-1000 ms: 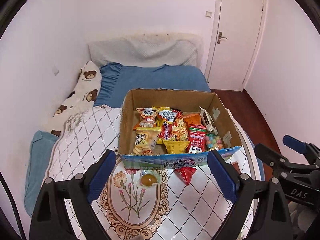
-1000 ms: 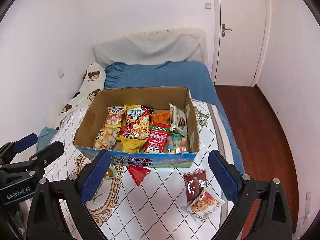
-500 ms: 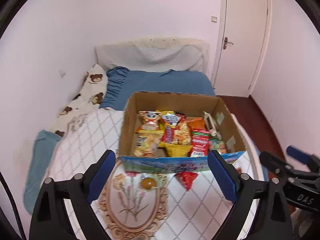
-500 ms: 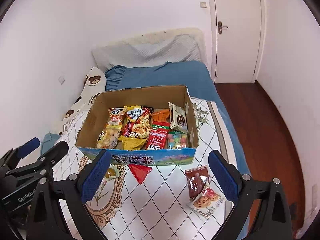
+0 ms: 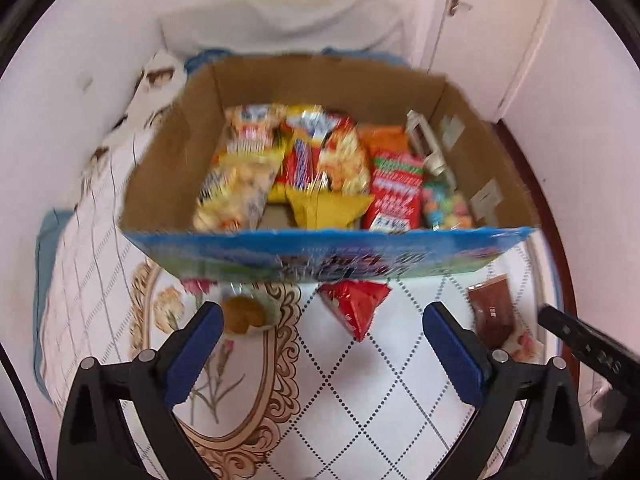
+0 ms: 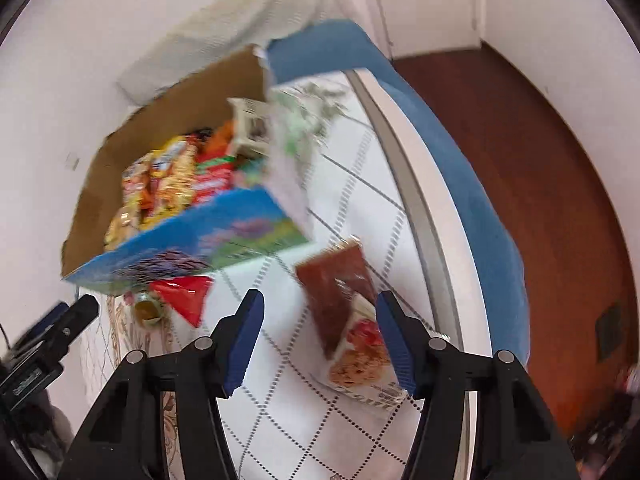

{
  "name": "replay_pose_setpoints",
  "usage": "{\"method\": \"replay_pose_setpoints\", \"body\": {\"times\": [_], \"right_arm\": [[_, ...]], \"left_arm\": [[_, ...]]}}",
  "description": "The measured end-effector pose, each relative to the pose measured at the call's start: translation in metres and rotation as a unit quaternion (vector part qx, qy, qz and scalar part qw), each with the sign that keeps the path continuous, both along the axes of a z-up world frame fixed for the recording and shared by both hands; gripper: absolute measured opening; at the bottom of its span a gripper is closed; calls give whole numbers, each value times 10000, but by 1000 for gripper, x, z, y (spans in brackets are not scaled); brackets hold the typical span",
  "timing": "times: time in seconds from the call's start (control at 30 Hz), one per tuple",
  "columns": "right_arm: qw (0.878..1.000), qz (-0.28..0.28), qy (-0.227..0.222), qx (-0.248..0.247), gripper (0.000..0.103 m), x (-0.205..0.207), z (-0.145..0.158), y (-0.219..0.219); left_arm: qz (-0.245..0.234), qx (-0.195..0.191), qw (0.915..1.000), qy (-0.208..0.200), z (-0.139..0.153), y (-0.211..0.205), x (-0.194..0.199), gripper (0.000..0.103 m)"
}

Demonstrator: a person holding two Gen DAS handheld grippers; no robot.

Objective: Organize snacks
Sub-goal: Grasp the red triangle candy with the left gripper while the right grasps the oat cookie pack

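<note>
A cardboard box [image 5: 168,168] with a blue printed front holds several snack packets; it also shows in the right wrist view [image 6: 96,200]. In front of it on the table lie a red packet [image 5: 354,306], a clear-wrapped yellow snack [image 5: 244,314] and a brown packet [image 5: 492,312]. My left gripper [image 5: 320,344] is open and empty, low over the table, with the red packet ahead between its fingers. My right gripper [image 6: 320,340] is open, its fingers on either side of the brown packet [image 6: 336,292] and a cookie packet [image 6: 360,364].
The round table [image 5: 352,432] has a white diamond-pattern cloth. A bed with blue bedding [image 6: 460,184] lies behind and to the right. Wooden floor [image 6: 540,160] is at the far right. The table edge [image 6: 420,208] is close to the right packets.
Both grippers have moved forward and down toward the table. The right gripper has swung right over the brown and cookie packets and narrowed. The box and snacks have not moved.
</note>
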State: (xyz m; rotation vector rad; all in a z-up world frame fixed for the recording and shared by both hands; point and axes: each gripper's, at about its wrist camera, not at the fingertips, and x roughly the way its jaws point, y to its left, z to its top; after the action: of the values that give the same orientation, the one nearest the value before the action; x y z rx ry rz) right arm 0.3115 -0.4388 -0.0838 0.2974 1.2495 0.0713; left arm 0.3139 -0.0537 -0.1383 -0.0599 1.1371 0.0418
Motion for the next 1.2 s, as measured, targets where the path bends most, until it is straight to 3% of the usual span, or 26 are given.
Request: {"method": "replay_pose_setpoints", "body": {"times": [0.03, 0.1, 0.13, 0.23, 0.47, 0.53, 0.57, 0.6, 0.63, 0.7, 0.8, 0.97, 1.2], "right_arm": [[9999, -93, 91, -37, 63, -2, -8, -5], [9992, -308, 244, -72, 79, -8, -20, -15], [9985, -421, 332, -55, 81, -11, -26, -20], [9958, -700, 577, 155, 81, -22, -47, -31], [9928, -728, 923, 231, 81, -25, -79, -32], [9927, -709, 956, 203, 81, -24, -83, -32], [9929, -693, 945, 182, 81, -24, -85, -31], [9931, -665, 956, 146, 81, -23, -86, -30], [9931, -631, 977, 145, 81, -22, -88, -27], [9940, -525, 953, 146, 69, -24, -89, -24], [9951, -307, 934, 88, 64, -24, -89, -14], [9953, 137, 956, 64, 63, -40, -87, 5], [9863, 1028, 1280, 129, 63, -84, -94, 53]], "left_arm": [[27, -51, 10000, 69, -7, 0, 4, 102], [40, -144, 9997, 203, -17, 0, 9, 102], [38, -228, 9993, 294, -23, 0, 13, 101], [85, -377, 9983, 447, -35, -1, 21, 97], [28, -410, 9954, 863, -66, -15, 41, 97], [37, -423, 9943, 979, -77, -20, 45, 74], [27, -479, 9932, 1057, -82, -20, 46, 54], [16, -537, 9917, 1164, -87, -22, 47, 46], [14, -527, 9916, 1183, -91, -23, 46, 46], [-29, -479, 9932, 1061, -90, -24, 43, 45], [-104, -454, 9935, 1036, -86, -22, 30, 45], [-288, -433, 9909, 1242, -85, -9, -16, 45], [-459, -741, 9800, 1789, -92, 9, -97, 45]]}}
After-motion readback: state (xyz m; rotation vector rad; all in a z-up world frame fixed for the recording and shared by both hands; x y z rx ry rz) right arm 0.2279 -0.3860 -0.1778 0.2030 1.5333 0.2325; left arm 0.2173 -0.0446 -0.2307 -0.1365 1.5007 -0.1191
